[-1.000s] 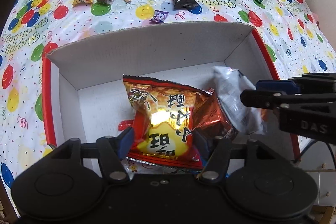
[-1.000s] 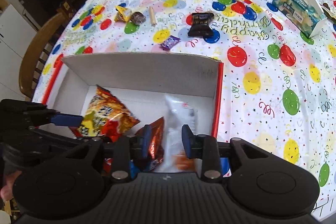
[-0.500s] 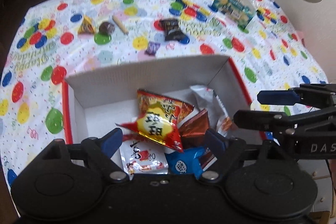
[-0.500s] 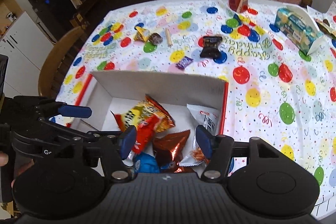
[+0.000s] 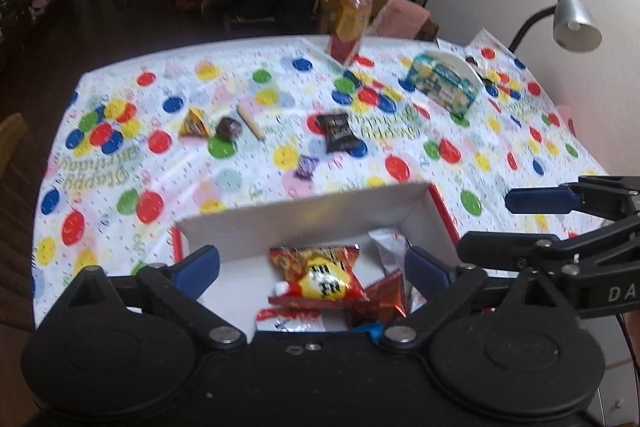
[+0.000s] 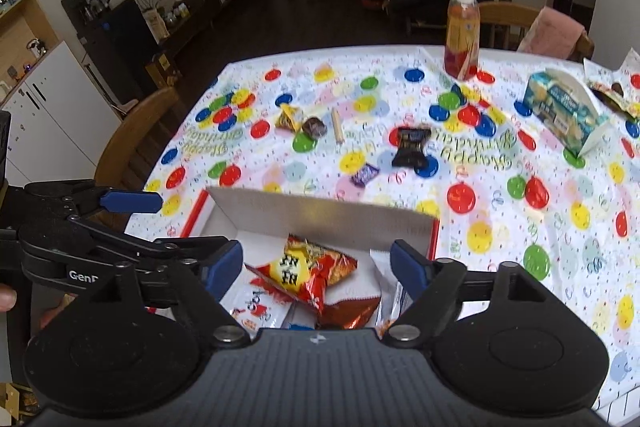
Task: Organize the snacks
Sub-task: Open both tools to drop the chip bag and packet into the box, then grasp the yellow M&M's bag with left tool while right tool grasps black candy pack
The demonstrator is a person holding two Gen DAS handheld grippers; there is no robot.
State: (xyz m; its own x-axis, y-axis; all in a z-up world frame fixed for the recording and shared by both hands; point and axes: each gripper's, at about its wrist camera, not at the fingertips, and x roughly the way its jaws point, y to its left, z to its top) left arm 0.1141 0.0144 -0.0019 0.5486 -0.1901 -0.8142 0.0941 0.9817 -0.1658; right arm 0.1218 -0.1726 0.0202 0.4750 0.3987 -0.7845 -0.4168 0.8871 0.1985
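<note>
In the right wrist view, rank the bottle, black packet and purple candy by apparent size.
1. Bottle, largest, though farthest away.
2. Black packet.
3. Purple candy, smallest, despite being nearest.

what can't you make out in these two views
- Blue packet in the box: left wrist view, mostly hidden behind the left tool body.
- White packet: right wrist view, partly covered by a right tool finger.
- Purple candy: label too small and blurred.
</note>
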